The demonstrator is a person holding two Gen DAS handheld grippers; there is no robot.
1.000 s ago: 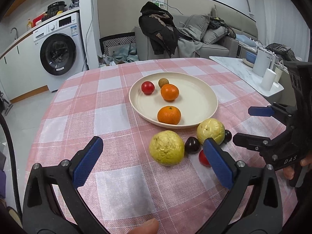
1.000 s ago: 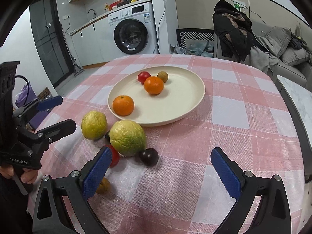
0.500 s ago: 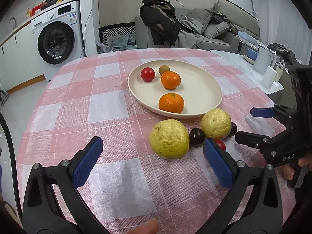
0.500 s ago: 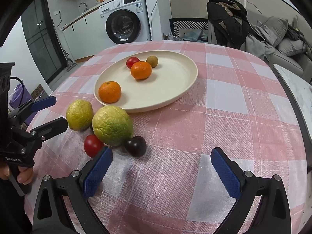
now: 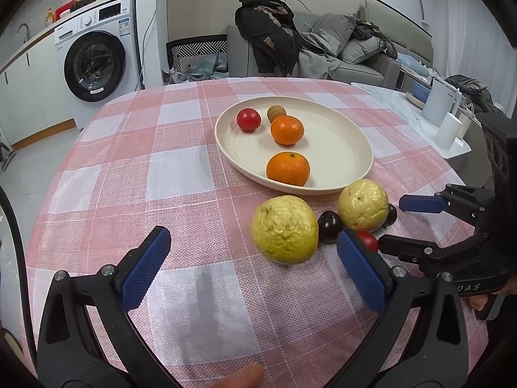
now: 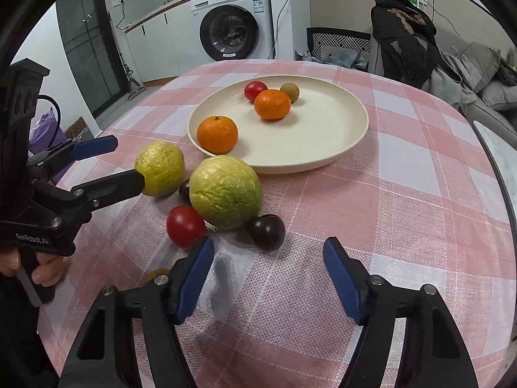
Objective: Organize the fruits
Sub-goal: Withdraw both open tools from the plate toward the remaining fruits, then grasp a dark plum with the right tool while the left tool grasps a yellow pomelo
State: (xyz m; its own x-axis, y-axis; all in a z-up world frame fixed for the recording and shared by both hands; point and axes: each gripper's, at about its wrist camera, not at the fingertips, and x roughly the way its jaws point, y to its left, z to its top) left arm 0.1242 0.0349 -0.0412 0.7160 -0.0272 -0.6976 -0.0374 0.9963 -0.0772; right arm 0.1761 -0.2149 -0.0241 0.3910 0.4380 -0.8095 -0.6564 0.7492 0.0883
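Since 1 s ago my R jaws went from full spread to roughly half and are closing now; both cams dipped closer to the fruit pile. Right gripper [image 6: 268, 274] has nothing btw the pads yet, just cloth. L to R in right-wrist view: left gripper [image 6: 124, 161] is spread wide and empty, its lower finger tip at the small guava [image 6: 160, 168], can't tell if touching. Next the red tomato [image 6: 185, 226], then the big guava [image 6: 225, 192], then the dark plum [image 6: 266, 232], all bunched on the checked cloth [image 6: 404, 200] just short of the plate [image 6: 342, 148]. Plate already holds 2 oranges, 1 tomato, 1 small brown fruit.

My read: R is going for the plum, nearest its gap. To do it well I'd stop closing until the pads straddle the plum, come in from the open side away from the big guava, and squeeze gently, since round, smooth skin will squirt out. Keep L clear so the arms don't clash.
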